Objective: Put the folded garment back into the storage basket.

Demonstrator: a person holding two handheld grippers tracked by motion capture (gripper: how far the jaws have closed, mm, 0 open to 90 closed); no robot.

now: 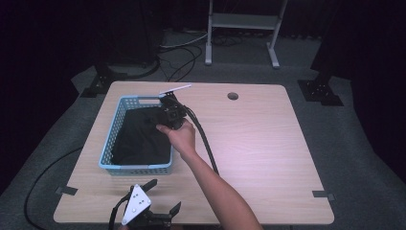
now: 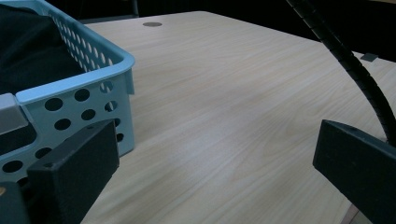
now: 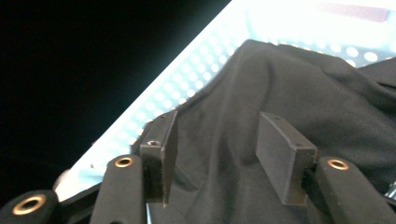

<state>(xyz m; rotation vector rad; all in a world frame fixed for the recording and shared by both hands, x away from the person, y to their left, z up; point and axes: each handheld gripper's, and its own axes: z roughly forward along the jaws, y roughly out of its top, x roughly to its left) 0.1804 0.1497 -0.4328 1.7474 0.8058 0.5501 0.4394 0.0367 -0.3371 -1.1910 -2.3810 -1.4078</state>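
We see the right gripper (image 1: 168,106) held over the far right part of the light blue basket (image 1: 109,139), which sits on the left half of the wooden table (image 1: 258,143). The basket holds a black cloth (image 1: 141,136) that covers most of its floor and bunches up toward the walls. In the right gripper view, the right gripper (image 3: 217,140) has its jaws spread apart just above the black cloth (image 3: 299,88), with folds of fabric showing between them; we cannot tell whether the pads touch the fabric, and nothing is pinched. The basket's perforated wall (image 3: 187,88) runs bright and overexposed behind the cloth there. The person's right hand (image 1: 179,136) grips the tool from the near side, and its ribbed black cable (image 1: 203,139) trails back along the forearm. The left gripper (image 1: 165,196) rests low at the near edge of the table, just in front of the basket's near wall, its jaws wide apart and holding nothing. In the left gripper view, the left gripper (image 2: 215,158) faces bare tabletop, with the basket's corner (image 2: 93,88) just beside its left jaw.
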